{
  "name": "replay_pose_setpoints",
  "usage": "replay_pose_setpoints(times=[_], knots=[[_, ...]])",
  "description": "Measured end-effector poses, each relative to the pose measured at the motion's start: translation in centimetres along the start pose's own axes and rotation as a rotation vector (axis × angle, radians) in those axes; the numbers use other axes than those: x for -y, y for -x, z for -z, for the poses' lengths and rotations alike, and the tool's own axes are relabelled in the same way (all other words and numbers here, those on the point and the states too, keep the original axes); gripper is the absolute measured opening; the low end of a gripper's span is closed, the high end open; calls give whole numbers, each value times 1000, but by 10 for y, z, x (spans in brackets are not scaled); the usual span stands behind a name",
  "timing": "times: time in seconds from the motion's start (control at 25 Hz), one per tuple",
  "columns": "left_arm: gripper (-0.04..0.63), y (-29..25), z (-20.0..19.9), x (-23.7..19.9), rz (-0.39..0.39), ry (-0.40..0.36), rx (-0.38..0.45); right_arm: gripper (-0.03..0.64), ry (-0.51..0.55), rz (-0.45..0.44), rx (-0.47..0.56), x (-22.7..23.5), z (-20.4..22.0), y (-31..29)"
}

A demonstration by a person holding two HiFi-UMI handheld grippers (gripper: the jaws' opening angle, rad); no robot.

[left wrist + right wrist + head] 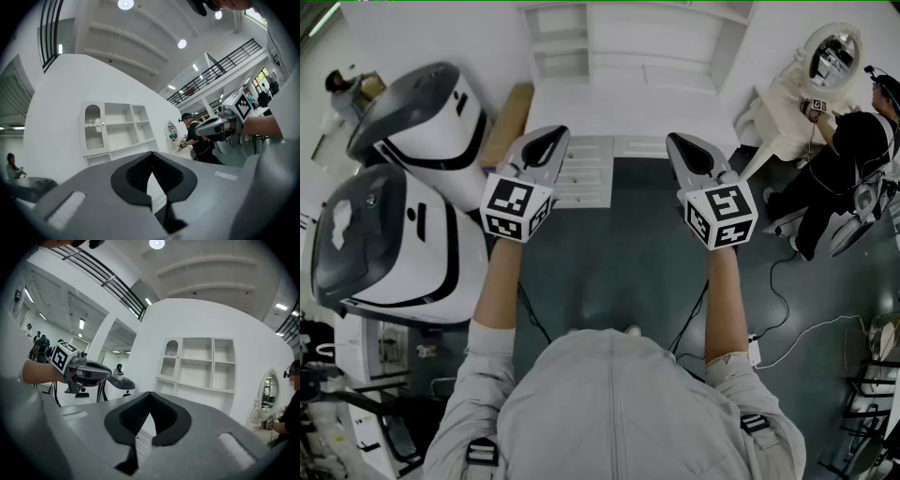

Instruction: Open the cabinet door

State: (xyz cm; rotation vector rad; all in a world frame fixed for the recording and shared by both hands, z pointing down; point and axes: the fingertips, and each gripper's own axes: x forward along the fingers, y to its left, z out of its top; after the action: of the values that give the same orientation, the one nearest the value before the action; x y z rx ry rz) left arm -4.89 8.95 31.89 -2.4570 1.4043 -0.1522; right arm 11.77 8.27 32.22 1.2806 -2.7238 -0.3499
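1. Standing against a plain white wall (56,103), the cabinet (117,133) looks to us like a smooth, matt white piece. It has square-cut open shelves (123,131) above and a base of drawer fronts (581,173) below.
2. We find the cabinet door (93,126) in the tall left-hand bay. It is a narrow panel with a rounded arch on top, a glazed pane and a small knob on its right edge.
3. The door sits flush in its frame, shut.
4. We hold the left hand-held gripper (551,139) and the right hand-held gripper (682,142) side by side and level, both aimed at the cabinet and well apart from it. A stretch of floor (619,253) lies between.
5. In the left gripper view the door stands above and to the left of the jaws. In the right gripper view it stands above and slightly to the right.
6. The left tool's grey moulded jaws are pressed together with nothing between them. Their black ribbed pads (136,172) meet at the tip.
7. The right tool's jaws are likewise pressed together and empty, with the same dark ribbed pads (133,414).
8. Each tool carries a cube of black-and-white square markers (516,206) at its rear.
9. Further out, the floor is dark grey and dull. Two rounded, glossy white-and-black machines (403,234) stand at our left.
10. At our right, a person in black (848,150) sits near an oval mirror (834,56).
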Motion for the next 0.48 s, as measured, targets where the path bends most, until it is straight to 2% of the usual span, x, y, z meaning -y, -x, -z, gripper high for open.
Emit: replay_pose_setpoints(times=[0.48], knots=[[17, -30, 0, 30, -16, 0, -26, 2, -53, -22, 39, 39, 12, 17]])
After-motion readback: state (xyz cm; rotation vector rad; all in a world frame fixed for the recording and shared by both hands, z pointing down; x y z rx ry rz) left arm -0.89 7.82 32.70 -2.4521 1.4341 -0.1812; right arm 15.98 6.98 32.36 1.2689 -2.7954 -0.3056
